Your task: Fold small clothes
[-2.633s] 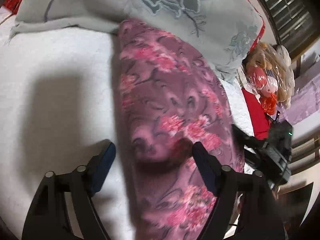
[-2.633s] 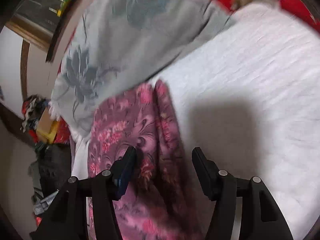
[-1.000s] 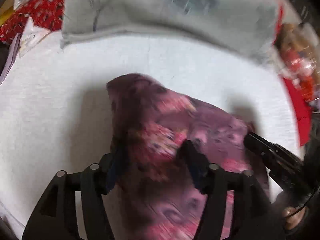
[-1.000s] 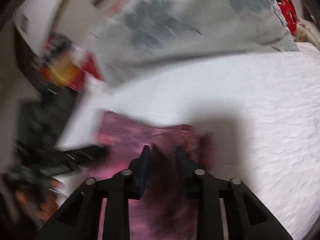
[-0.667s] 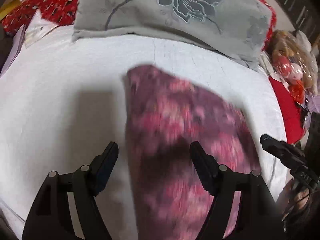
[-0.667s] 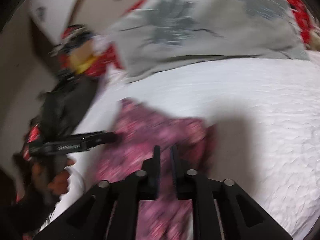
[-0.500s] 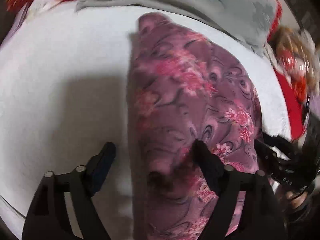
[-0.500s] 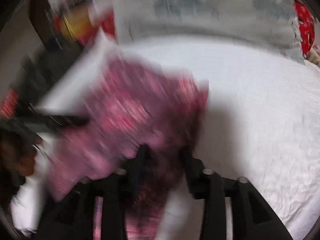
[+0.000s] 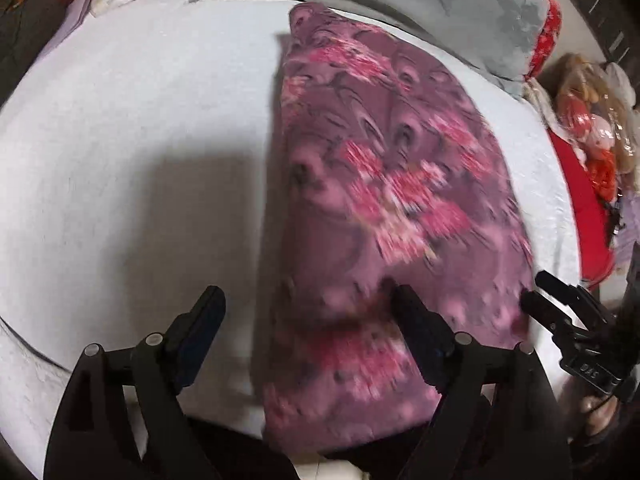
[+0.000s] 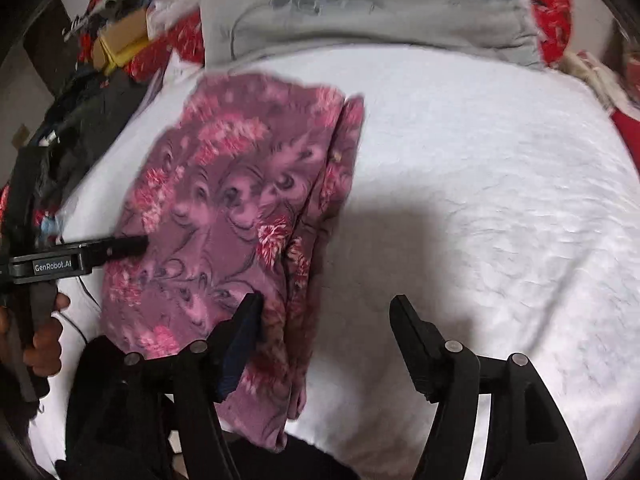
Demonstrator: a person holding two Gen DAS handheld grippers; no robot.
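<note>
I see the purple floral garment (image 9: 384,200) lying folded on the white bedspread (image 9: 120,140), long edge running away from both claws. Left gripper (image 9: 308,320): jaws apart and opening, nothing clamped; garment's left edge sits between them, right finger over the cloth. Right gripper (image 10: 324,328): jaws apart, opening, not clamped; garment's right edge just inside its left finger. Grey floral pillow (image 10: 360,4) lies beyond the garment.

White bed (image 10: 480,180), folded purple floral garment (image 10: 224,208), grey floral pillow (image 10: 360,4) at its head
</note>
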